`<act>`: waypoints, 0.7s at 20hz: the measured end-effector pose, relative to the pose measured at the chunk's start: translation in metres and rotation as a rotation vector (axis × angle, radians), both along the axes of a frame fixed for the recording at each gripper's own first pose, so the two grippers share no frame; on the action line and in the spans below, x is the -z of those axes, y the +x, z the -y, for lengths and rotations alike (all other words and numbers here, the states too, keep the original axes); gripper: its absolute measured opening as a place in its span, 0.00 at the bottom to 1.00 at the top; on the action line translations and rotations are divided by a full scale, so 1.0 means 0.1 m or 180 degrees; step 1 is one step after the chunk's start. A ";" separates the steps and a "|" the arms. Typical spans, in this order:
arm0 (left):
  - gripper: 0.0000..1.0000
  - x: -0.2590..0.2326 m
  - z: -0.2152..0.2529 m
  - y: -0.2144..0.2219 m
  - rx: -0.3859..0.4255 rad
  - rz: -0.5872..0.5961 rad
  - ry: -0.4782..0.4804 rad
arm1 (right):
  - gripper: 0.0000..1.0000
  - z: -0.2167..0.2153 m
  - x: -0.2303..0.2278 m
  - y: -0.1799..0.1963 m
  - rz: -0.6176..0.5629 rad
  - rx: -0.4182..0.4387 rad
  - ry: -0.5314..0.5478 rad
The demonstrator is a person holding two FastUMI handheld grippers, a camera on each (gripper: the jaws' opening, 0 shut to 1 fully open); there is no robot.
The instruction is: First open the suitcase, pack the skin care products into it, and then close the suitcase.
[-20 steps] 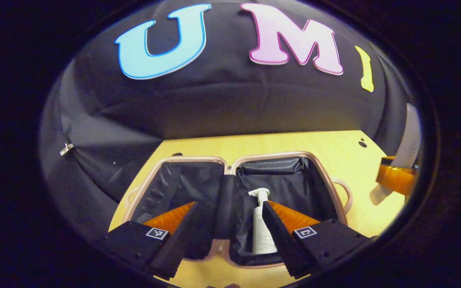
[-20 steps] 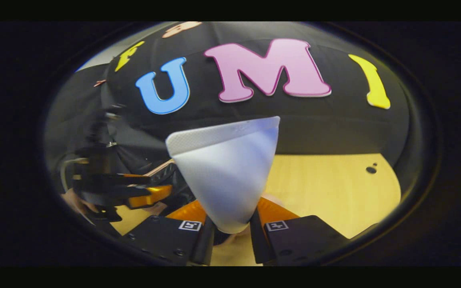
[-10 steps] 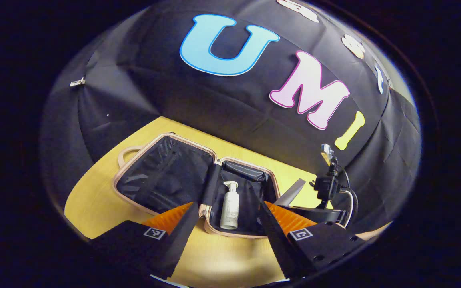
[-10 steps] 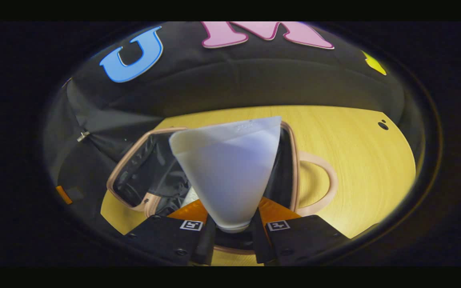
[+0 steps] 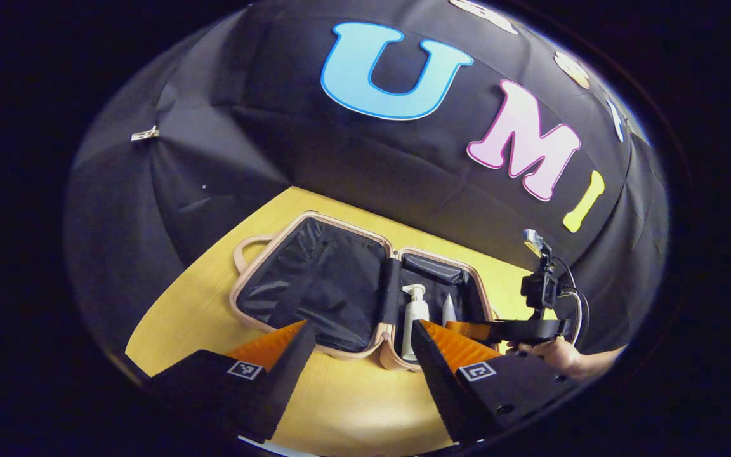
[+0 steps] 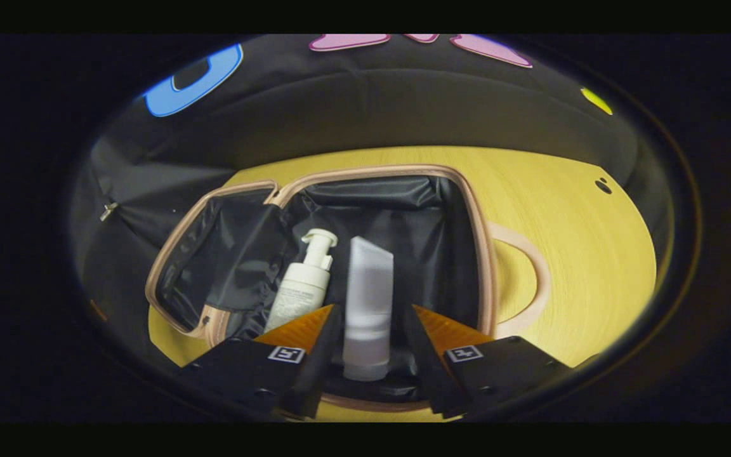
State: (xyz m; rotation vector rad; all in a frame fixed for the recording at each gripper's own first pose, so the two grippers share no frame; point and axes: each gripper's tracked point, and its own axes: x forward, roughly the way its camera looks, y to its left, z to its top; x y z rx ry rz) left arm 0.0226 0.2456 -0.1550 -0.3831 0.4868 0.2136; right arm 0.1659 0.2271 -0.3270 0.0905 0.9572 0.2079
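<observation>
The pink-rimmed suitcase (image 6: pixel 372 171) lies open on the yellow table, its black lining showing in both halves. In the right half a white pump bottle (image 6: pixel 302 289) lies next to a white tube (image 6: pixel 368 298). My right gripper (image 6: pixel 372 311) hovers open just above the tube, its fingers apart on either side without pressing it. From the left gripper view the suitcase (image 5: pixel 315 219), pump bottle (image 5: pixel 415 314) and tube (image 5: pixel 449 310) sit farther off. There the right gripper (image 5: pixel 460 327) reaches over the right half. My left gripper (image 5: pixel 362 325) is open and holds nothing, in front of the suitcase.
The suitcase's pink handle (image 6: pixel 533 279) sticks out on the right onto the table (image 6: pixel 581 241). A second handle (image 5: pixel 248 244) lies on the far left side. A hand (image 5: pixel 562 355) holds the right gripper. Black cloth walls close off the table behind.
The right gripper lowered over the suitcase's right half, opened and let go of the tube, which now lies beside the pump bottle. The left gripper drew back and turned.
</observation>
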 end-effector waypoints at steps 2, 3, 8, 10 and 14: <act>0.96 0.05 -0.28 0.02 -0.0171 -0.0033 0.0063 | 0.80 -0.01 -0.15 -0.03 0.0052 -0.0025 0.0089; 0.96 0.11 -0.49 0.03 -0.0287 -0.0094 0.0114 | 0.98 0.02 -0.25 -0.06 0.0147 -0.0067 0.0081; 0.96 0.10 -1.42 0.27 -0.0632 -0.0094 0.0160 | 0.98 0.22 -0.79 -0.41 0.0623 -0.0256 0.0145; 0.96 0.16 -1.75 0.44 -0.0703 -0.0066 0.0069 | 0.98 0.36 -0.96 -0.57 0.0765 -0.0206 0.0156; 0.96 0.43 -2.22 0.87 -0.0855 -0.0051 -0.0349 | 0.98 0.60 -1.19 -0.66 0.0848 -0.0191 0.0181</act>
